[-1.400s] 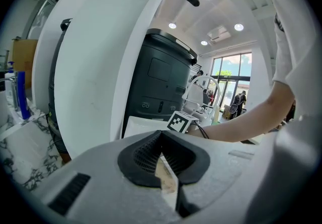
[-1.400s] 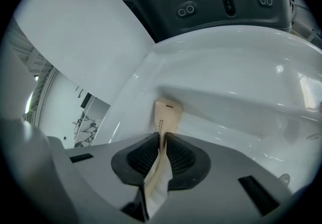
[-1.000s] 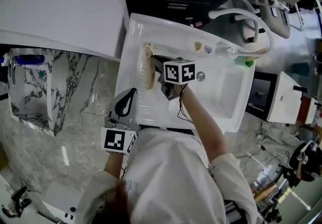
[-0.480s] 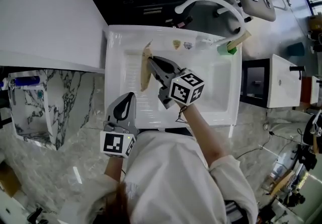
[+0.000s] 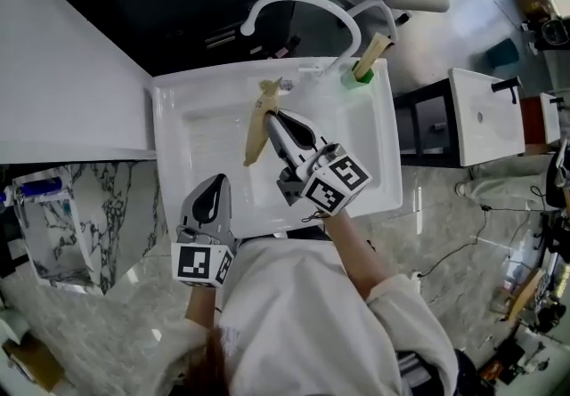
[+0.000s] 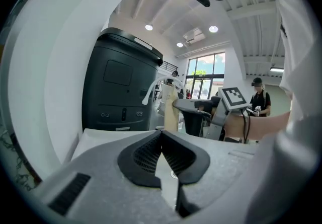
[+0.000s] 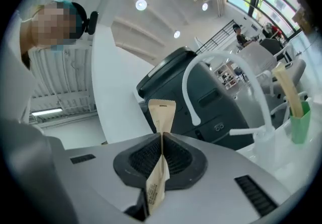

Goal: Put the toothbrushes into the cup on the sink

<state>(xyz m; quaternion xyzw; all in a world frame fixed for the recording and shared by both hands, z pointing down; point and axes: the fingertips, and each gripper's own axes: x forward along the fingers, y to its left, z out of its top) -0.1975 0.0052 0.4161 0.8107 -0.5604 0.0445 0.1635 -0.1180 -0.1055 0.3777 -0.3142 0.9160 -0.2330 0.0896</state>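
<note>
In the head view my right gripper (image 5: 272, 116) hangs over the white sink (image 5: 169, 132), shut on a tan paper-wrapped toothbrush (image 5: 256, 132) held crosswise. The right gripper view shows that packet (image 7: 162, 112) clamped between the pads, its top sticking up past my right gripper (image 7: 162, 140). A green cup (image 5: 359, 77) stands at the sink's back right corner with another wrapped toothbrush (image 5: 374, 51) leaning in it; the cup (image 7: 300, 126) shows at far right in the right gripper view. My left gripper (image 5: 216, 182) sits at the sink's near edge, shut and empty (image 6: 162, 135).
A white curved faucet (image 5: 298, 3) arches over the back of the sink beside the cup. A black cabinet (image 6: 121, 89) stands behind the sink. A white counter (image 5: 62, 83) lies at the left, and a second white basin (image 5: 485, 114) at the right.
My right gripper has lifted the wrapped toothbrush up off the sink and turned more level. My left gripper has shifted a little along the sink's near edge.
</note>
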